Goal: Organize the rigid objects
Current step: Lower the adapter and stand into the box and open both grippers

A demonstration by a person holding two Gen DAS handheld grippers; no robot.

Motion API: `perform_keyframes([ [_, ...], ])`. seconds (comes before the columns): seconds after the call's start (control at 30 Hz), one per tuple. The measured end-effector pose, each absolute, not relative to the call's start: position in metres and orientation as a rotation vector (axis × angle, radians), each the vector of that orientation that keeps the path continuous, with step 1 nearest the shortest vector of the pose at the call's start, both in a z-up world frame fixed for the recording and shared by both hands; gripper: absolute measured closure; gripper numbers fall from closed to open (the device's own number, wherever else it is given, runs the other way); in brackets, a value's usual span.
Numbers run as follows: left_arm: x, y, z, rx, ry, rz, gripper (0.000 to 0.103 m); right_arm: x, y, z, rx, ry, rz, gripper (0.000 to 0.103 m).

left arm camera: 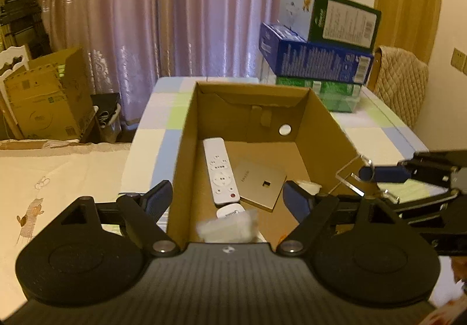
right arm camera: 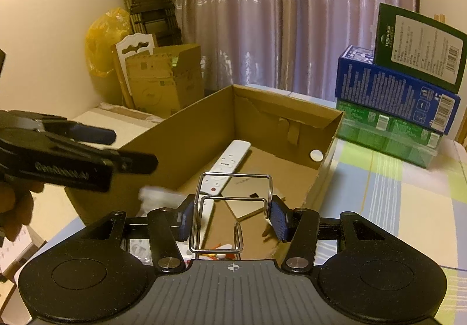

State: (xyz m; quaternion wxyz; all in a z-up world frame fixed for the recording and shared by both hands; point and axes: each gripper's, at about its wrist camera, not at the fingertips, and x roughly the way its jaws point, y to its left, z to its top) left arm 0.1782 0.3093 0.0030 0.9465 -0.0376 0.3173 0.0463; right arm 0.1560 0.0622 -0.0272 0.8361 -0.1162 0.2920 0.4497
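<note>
Over the cardboard box, left hand-held gripper gapes empty; right hand-held gripper clamps a wire rack.

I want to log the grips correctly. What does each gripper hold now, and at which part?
The right gripper holds a wire rack, its pads pressing the rack's two sides. The left gripper is open above the cardboard box and holds nothing.

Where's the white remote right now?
The white remote lies flat on the floor of the open cardboard box, along its left wall in the left wrist view, with the gold square plate just to its right.
</note>
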Motion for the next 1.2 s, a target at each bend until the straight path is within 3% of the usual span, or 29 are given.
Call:
perform_keyframes([
  [0.43, 0.153, 0.312, 0.011, -0.099, 0.61, 0.146, 0.023, 0.159, 0.072, -0.036, -0.245, 0.627, 0.959, 0.053],
  [0.47, 0.152, 0.312, 0.012, -0.098, 0.608, 0.151, 0.023, 0.16, 0.071, -0.036, -0.238, 0.618, 0.951, 0.048],
  [0.5, 0.151, 0.311, 0.012, -0.098, 0.605, 0.156, 0.023, 0.16, 0.07, -0.035, -0.227, 0.605, 0.942, 0.034],
  [0.57, 0.148, 0.31, 0.014, -0.105, 0.597, 0.163, 0.023, 0.161, 0.064, -0.032, -0.191, 0.583, 0.932, 0.019],
  [0.73, 0.137, 0.308, 0.018, -0.124, 0.584, 0.17, 0.022, 0.161, 0.043, -0.019, -0.132, 0.564, 0.892, 0.019],
  [1.2, 0.073, 0.275, 0.035, -0.172, 0.583, 0.192, 0.005, 0.097, -0.023, 0.012, -0.026, 0.714, 0.77, 0.019],
])
